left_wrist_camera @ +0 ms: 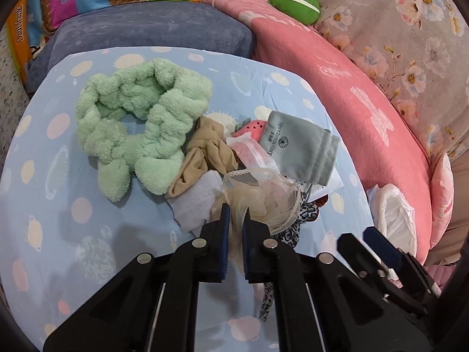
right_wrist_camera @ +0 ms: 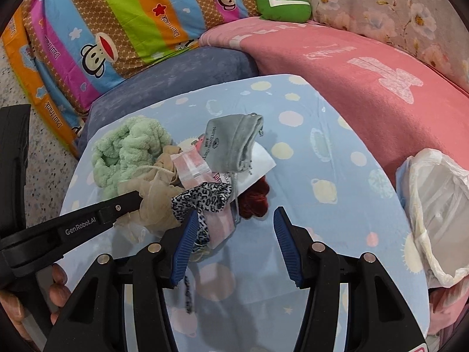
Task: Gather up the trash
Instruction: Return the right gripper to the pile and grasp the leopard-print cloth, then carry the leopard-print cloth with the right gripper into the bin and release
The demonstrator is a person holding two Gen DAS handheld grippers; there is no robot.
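A heap of small items lies on a light blue patterned sheet (left_wrist_camera: 73, 205): a green fluffy headband (left_wrist_camera: 137, 126), a knotted beige stocking (left_wrist_camera: 205, 152), a clear zip bag (left_wrist_camera: 252, 152), a grey drawstring pouch (left_wrist_camera: 296, 143), a white cloth (left_wrist_camera: 196, 202) and a leopard-print band (right_wrist_camera: 202, 199). My left gripper (left_wrist_camera: 236, 217) is shut on a beige mesh frill (left_wrist_camera: 263, 196) at the heap's near edge; it also shows from the side in the right wrist view (right_wrist_camera: 137, 198). My right gripper (right_wrist_camera: 236, 212) stands open over the heap's right side, with a red scrap (right_wrist_camera: 253, 202) just past its fingertips.
A white plastic bag (right_wrist_camera: 436, 205) lies open at the sheet's right edge against a pink blanket (right_wrist_camera: 366, 82). Behind the sheet sit a blue-grey cushion (left_wrist_camera: 152, 29), a striped cartoon quilt (right_wrist_camera: 117, 23) and a green plush (right_wrist_camera: 283, 4). A speckled floor (right_wrist_camera: 44, 170) lies left.
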